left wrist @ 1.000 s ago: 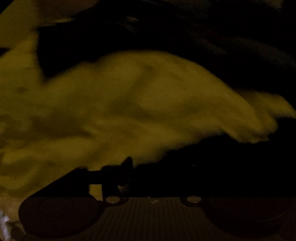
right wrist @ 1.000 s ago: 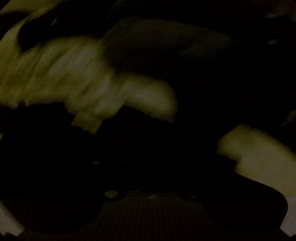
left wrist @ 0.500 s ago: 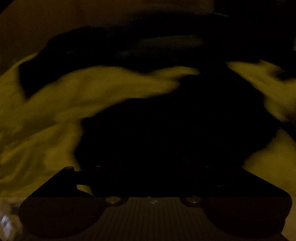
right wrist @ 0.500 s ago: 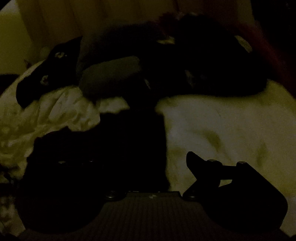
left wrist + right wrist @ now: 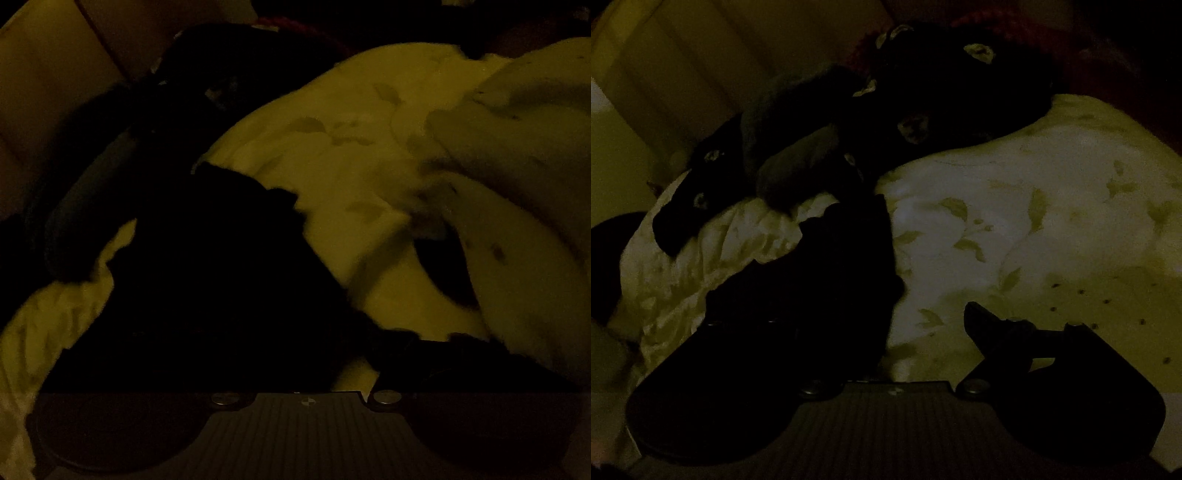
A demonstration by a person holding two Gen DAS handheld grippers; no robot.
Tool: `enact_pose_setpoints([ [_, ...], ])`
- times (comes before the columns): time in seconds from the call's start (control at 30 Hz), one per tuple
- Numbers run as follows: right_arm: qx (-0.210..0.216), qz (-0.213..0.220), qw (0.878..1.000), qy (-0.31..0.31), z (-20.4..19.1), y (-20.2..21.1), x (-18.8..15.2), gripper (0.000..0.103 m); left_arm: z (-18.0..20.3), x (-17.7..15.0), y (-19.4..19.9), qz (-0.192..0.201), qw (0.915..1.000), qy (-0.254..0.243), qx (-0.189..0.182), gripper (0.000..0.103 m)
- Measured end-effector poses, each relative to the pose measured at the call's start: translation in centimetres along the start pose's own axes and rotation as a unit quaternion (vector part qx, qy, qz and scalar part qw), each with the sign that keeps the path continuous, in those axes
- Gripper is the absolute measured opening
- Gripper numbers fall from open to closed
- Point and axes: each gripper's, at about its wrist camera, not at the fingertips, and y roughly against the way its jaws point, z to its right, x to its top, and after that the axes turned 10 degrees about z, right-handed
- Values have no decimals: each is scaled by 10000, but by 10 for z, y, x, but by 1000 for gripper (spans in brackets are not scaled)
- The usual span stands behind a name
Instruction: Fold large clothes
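Black cloth, a large dark garment (image 5: 812,295), is lying across a pale bedspread (image 5: 1015,206) printed with faint leaves, and the room is so dim that its folds are hardly showing. In the right wrist view the garment is spreading from the middle of the bed down over the left finger of the right gripper (image 5: 886,332), hiding that finger; the right finger (image 5: 982,321) is standing clear over the bedspread with nothing against it, so whether this tool is clenched on the cloth cannot be told. Behind the garment a heap of other dark clothes (image 5: 942,103) with pale patches is sitting against the far edge of the bed, with something red (image 5: 990,26) above it. In the left wrist view the same garment (image 5: 207,288) is filling the lower middle and reaching down to the left gripper (image 5: 306,369), whose fingers are lost in the darkness, so its state cannot be told either. Bunched pale bedding (image 5: 517,147) is rising to the right.
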Motion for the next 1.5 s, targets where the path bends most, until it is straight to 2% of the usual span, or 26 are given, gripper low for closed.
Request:
enact_pose_setpoints([
  [0.1,-2,-17,9999,118,6,4,-3,85,-15,9,-7,-93,9981,613,35,66],
  [0.17,49,-90,9999,88,10,3,-3,85,-28,12,7,-12,9938,1108,28,59],
  [0.3,286,-229,9990,-264,17,-12,5,86,-53,20,36,211,9808,1940,-17,57],
  [0.33,380,-269,9980,-428,18,-19,9,89,-58,21,40,220,9773,2107,-13,57],
  [0.53,852,-705,9786,-1734,23,-98,35,90,-77,17,46,189,9651,2614,0,57],
  [0.57,867,-820,9744,-1907,24,-116,37,90,-78,16,48,190,9633,2678,4,57],
  [0.63,636,-940,9699,-2154,23,-147,37,90,-79,14,48,189,9606,2774,-13,57],
  [0.77,516,-1136,9620,-2429,18,-190,27,87,-81,10,51,173,9552,2955,-52,57],
  [0.83,550,-1202,9627,-2359,12,-201,23,76,-82,8,50,143,9549,2965,-66,57],
  [0.9,557,-1099,9675,-2207,2,-205,22,69,-83,6,50,117,9533,3017,-72,57],
  [0.97,717,-1094,9692,-2085,-7,-210,22,56,-84,4,49,73,9510,3091,-77,57],
  [1.0,656,-1135,9710,-2001,-10,-212,21,40,-85,4,49,64,9502,3116,-76,57],
  [1.07,538,-1174,9766,-1719,-18,-213,22,18,-87,3,53,63,9486,3163,-72,57],
  [1.13,498,-1062,9822,-1467,-27,-207,25,17,-91,1,57,82,9456,3251,-64,57],
  [1.23,617,-922,9844,-1366,-44,-195,29,17,-102,-3,65,82,9393,3430,-44,57],
  [1.4,849,-802,9894,-863,-93,-187,38,17,-126,-15,84,118,9287,3705,94,56],
  [1.5,931,-768,9919,-391,-135,-193,36,16,-153,-31,101,202,9103,4124,282,56],
])
